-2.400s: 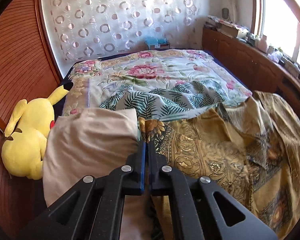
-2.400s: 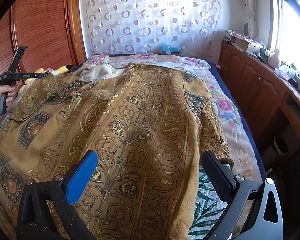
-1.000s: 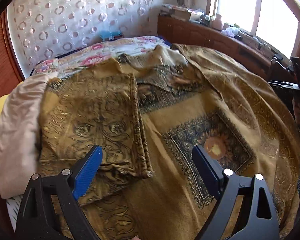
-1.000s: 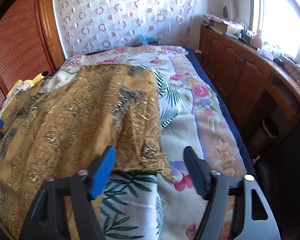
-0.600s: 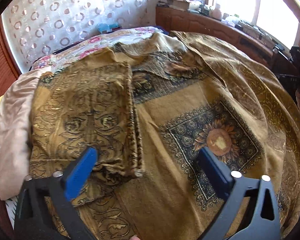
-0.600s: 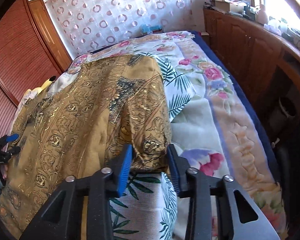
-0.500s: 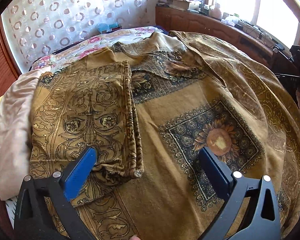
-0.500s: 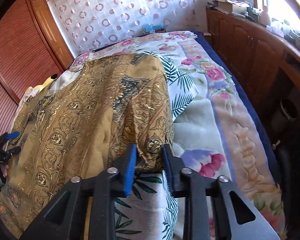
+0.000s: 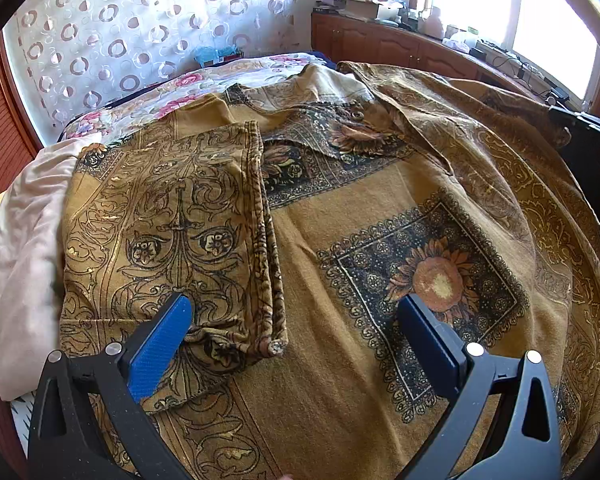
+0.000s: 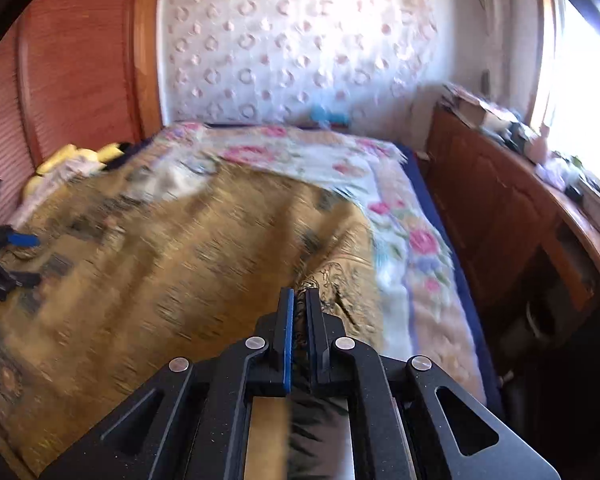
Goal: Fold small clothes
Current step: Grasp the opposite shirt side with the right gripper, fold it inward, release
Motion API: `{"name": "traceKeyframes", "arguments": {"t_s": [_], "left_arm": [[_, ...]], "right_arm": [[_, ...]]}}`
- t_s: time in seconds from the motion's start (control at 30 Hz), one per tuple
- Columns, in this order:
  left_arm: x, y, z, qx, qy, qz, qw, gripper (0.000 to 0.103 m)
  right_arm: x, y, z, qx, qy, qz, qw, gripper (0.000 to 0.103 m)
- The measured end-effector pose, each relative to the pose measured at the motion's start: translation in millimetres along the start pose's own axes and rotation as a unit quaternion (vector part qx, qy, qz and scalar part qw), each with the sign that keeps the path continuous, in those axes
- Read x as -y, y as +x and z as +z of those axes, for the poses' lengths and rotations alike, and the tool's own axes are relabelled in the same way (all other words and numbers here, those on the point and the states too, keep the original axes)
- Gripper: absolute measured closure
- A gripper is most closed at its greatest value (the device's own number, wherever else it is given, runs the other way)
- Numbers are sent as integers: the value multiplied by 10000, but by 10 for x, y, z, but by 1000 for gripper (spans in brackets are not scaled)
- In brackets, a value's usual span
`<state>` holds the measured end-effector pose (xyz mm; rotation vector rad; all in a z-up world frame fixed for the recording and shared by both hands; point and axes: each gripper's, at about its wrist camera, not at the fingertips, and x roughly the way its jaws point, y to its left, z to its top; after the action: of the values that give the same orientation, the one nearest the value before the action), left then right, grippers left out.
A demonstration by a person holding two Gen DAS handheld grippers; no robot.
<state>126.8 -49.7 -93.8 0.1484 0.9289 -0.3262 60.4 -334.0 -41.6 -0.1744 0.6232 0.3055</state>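
Observation:
A large mustard-gold shirt with black scroll print and a sunflower panel [image 9: 380, 248] lies spread over the bed. Its left sleeve [image 9: 172, 232] is folded in over the body. My left gripper [image 9: 296, 320] is open and empty, hovering just above the shirt near the folded sleeve's cuff. My right gripper [image 10: 299, 300] is shut on the shirt's right edge [image 10: 332, 280] and lifts it; the same shirt [image 10: 160, 264] looks blurred in the right wrist view. The left gripper also shows at the far left of that view [image 10: 4, 248].
The bed has a floral blanket [image 10: 400, 208]. A beige pillow [image 9: 24, 240] and a yellow plush toy [image 10: 80, 156] lie at the left side by the wooden wardrobe [image 10: 60, 80]. A wooden cabinet [image 10: 520, 220] with clutter runs along the right under the window.
My right gripper closed on the shirt's right edge and is moving it, blurring its view. My left gripper let go of the sleeve earlier and stays open over the shirt.

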Motion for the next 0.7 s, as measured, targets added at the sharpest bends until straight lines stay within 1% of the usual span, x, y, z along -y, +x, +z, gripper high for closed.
{"name": "traceKeyframes", "arguments": {"t_s": [0.07, 0.13, 0.23, 0.3, 0.37, 0.43, 0.6, 0.7], "left_arm": [[2, 1, 4, 0, -1, -1, 10000, 0], [1, 0, 4, 1, 0, 1, 10000, 0], [-6, -7, 4, 24, -23, 11, 10000, 0], [-17, -49, -2, 116, -61, 83, 9999, 0], [-28, -150, -8, 355, -103, 214, 9991, 0], [-31, -268, -8, 585, -129, 272, 9978, 0], [-43, -620, 8, 1174, -359, 208, 9922, 0], [-42, -782, 0, 1383, -457, 159, 9892, 0]], "right_arm": [[-137, 20, -14, -25, -115, 190, 9998, 98], [-263, 102, -77, -170, -210, 358, 9990, 98], [-366, 277, -234, -471, -280, 476, 9974, 98], [-382, 390, -305, -646, -288, 510, 9962, 98], [-379, 463, -390, -767, -264, 530, 9953, 98], [-354, 486, -404, -780, -214, 563, 9951, 98], [-291, 478, -354, -792, -54, 645, 9948, 97], [-227, 392, -319, -768, 8, 620, 9951, 92]]}}
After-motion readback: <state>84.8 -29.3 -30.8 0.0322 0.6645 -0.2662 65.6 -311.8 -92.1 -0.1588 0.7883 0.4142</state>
